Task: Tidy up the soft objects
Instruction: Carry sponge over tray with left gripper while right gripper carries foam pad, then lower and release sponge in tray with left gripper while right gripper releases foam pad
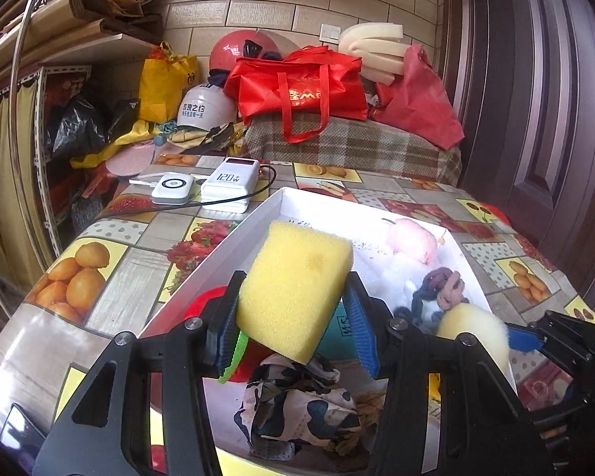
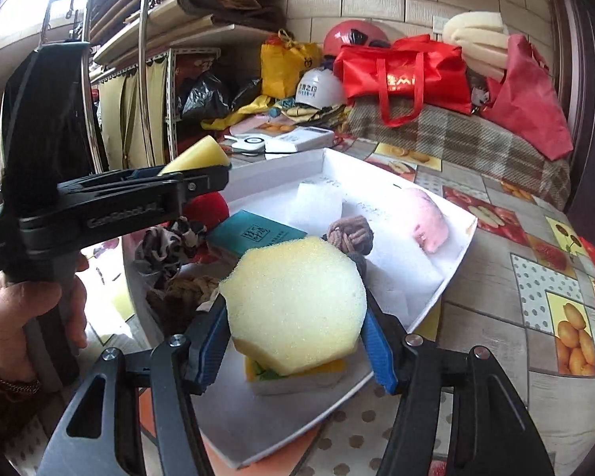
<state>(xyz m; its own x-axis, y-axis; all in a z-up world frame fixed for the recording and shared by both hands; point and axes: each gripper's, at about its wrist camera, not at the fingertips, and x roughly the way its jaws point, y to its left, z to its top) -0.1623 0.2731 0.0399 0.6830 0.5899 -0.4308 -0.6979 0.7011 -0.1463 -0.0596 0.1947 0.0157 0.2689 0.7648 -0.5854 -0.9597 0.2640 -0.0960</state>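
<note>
My left gripper (image 1: 293, 317) is shut on a yellow rectangular sponge (image 1: 295, 289), held above the white box (image 1: 273, 202). In the right wrist view that left gripper (image 2: 202, 174) shows at the left, held by a hand, with the sponge's corner (image 2: 196, 158) sticking out. My right gripper (image 2: 297, 341) is shut on a pale yellow rounded sponge (image 2: 297, 301) over the box's near end (image 2: 448, 277). The same pale sponge (image 1: 476, 329) appears at the right of the left wrist view. Inside the box lie a pink soft piece (image 2: 428, 218), a brown knotted cloth (image 2: 349, 232), a patterned cloth (image 1: 297, 408) and a teal packet (image 2: 254, 234).
The box rests on a fruit-print tablecloth (image 2: 535, 285). Two white power banks (image 1: 230, 186) with a cable lie beyond it. Red bags (image 1: 301, 91), helmets (image 1: 206, 107) and a plaid-covered mound (image 1: 357, 142) crowd the back. A door (image 1: 543, 99) stands at the right.
</note>
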